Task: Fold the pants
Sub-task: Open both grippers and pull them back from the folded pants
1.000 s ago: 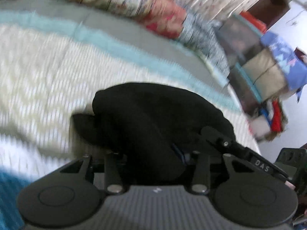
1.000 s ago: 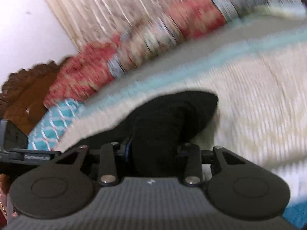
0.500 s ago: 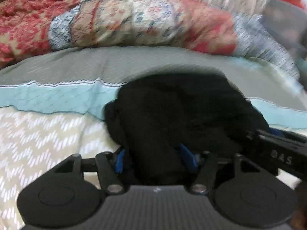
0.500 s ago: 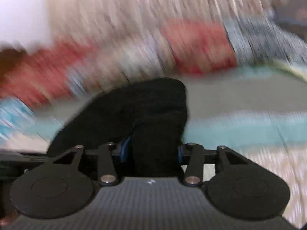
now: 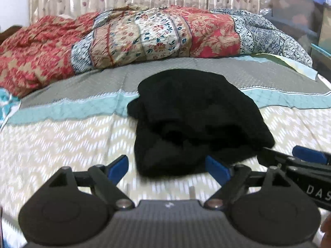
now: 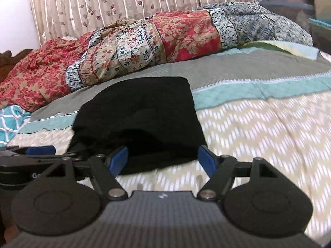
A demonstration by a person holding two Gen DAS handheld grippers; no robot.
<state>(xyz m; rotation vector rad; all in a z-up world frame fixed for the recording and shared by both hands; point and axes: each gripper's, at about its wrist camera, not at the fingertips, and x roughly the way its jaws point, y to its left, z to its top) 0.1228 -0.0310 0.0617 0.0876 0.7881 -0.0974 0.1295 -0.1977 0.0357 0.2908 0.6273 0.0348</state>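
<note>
Folded black pants [image 5: 194, 122] on the bedspread [image 5: 62, 144]
Left gripper [image 5: 166, 168] spread wide, empty; right gripper [image 6: 163, 160] likewise, both just near the pants' near edge.

left wrist: low, near pants [image 5: 196, 122] | right wrist: same | shared: bed [image 5: 62, 144]
</note>
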